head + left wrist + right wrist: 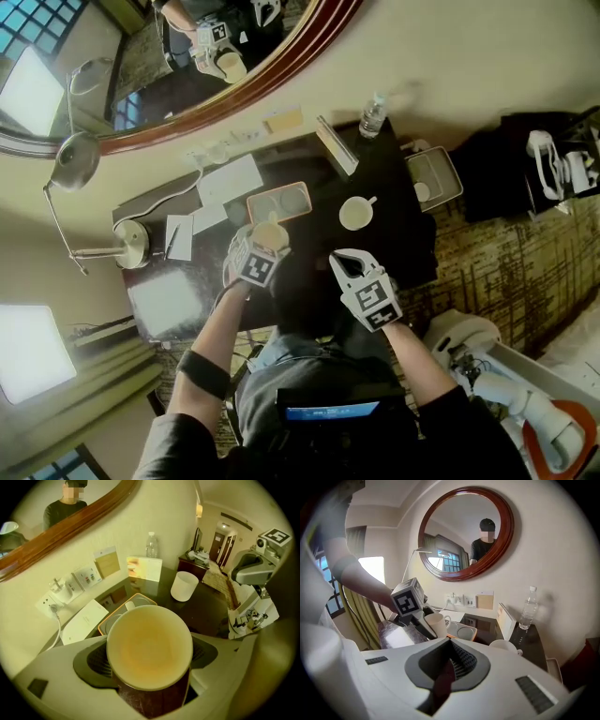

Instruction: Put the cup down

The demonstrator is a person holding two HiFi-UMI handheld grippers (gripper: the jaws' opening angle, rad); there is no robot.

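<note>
- The cup [150,648] is white and empty. It sits at the near left of the table [398,239], just at the near side of the tray [305,190]. No view shows its bottom, so I cannot tell if it touches the table.
- The left hand-held gripper [264,246] is clamped on the cup, with one jaw on each side of its round wall.
- The cup looks hard, smooth and thin, like china. I think it is light and stiff, a bit slippery, and could chip if it lands hard. The round wall under the rim is a good place to hold it.
- The right hand-held gripper [449,665] has its jaws together, with nothing in them.
- The left gripper view looks straight into the cup. The right gripper view shows its side and handle. The head view shows a second cup [357,213] on the table, well to the right.
</note>
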